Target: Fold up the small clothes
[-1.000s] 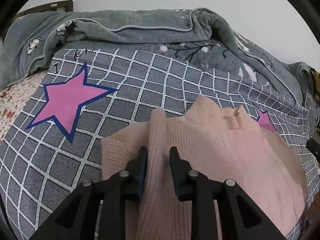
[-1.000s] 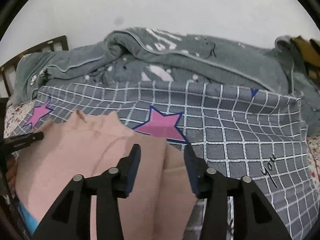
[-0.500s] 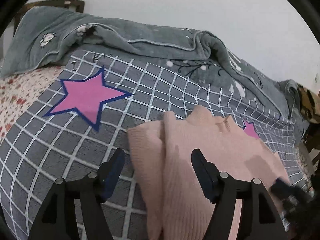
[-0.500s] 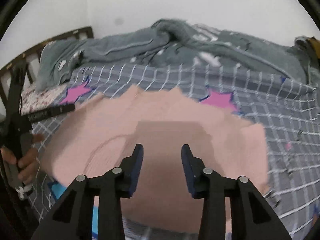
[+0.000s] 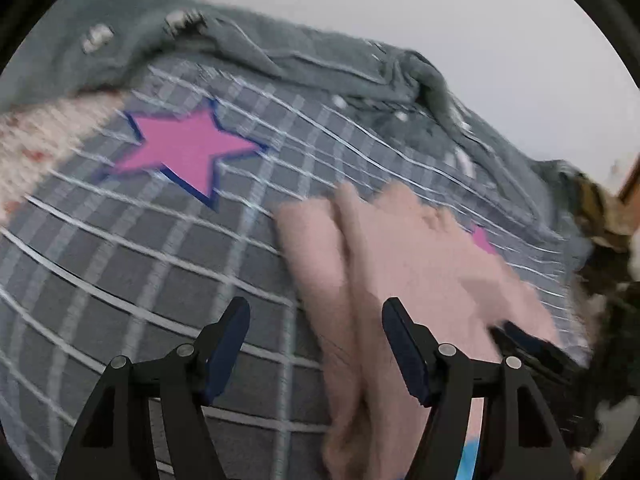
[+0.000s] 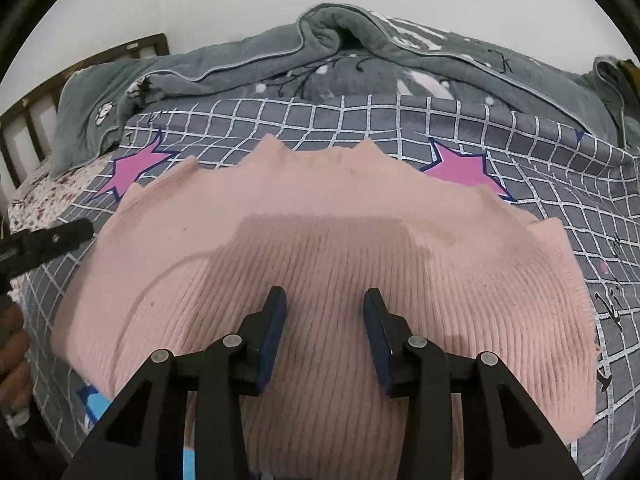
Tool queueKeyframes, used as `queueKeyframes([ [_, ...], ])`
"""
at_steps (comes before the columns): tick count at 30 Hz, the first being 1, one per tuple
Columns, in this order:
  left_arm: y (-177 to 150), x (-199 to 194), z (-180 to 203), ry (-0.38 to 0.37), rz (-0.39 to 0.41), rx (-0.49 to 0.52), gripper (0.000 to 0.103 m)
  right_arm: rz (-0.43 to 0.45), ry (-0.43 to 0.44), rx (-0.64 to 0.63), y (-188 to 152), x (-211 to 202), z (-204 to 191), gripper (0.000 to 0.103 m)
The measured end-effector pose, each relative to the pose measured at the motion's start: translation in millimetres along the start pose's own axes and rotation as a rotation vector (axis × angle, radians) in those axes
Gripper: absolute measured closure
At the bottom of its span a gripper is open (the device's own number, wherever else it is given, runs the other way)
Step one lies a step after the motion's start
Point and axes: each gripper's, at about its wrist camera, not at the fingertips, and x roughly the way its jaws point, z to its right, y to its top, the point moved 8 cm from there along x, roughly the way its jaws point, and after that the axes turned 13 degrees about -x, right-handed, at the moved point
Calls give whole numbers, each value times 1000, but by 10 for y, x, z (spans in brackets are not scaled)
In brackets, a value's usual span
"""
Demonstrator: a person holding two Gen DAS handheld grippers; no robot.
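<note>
Pink ribbed sweater (image 6: pixel 320 264) lies spread flat on the grey checked bedspread (image 6: pixel 540 184), collar toward the rumpled grey blanket (image 6: pixel 360 64). Right gripper (image 6: pixel 324 312) hangs over the garment's middle, jaws moderately parted, holding nothing. Left gripper (image 5: pixel 316 332) is at the sweater's folded side (image 5: pixel 344 280), jaws wide apart and empty; that view is blurred

The sweater (image 6: pixel 320 280) is showing a matt, ribbed pink knit; behind it the blanket (image 6: pixel 360 64) is looking fleecy, the headboard (image 6: pixel 80 68) wooden.
</note>
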Motion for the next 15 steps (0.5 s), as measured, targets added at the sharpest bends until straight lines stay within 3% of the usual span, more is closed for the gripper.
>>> queueKeyframes([
  [5,-129,116,96,-34,-64,13,38,17,-76,-54,-17,-3,-74,63],
  [15,-138,375,187,-49,-101,-57,39,14,-56,-48,-72,-91,-75,63],
])
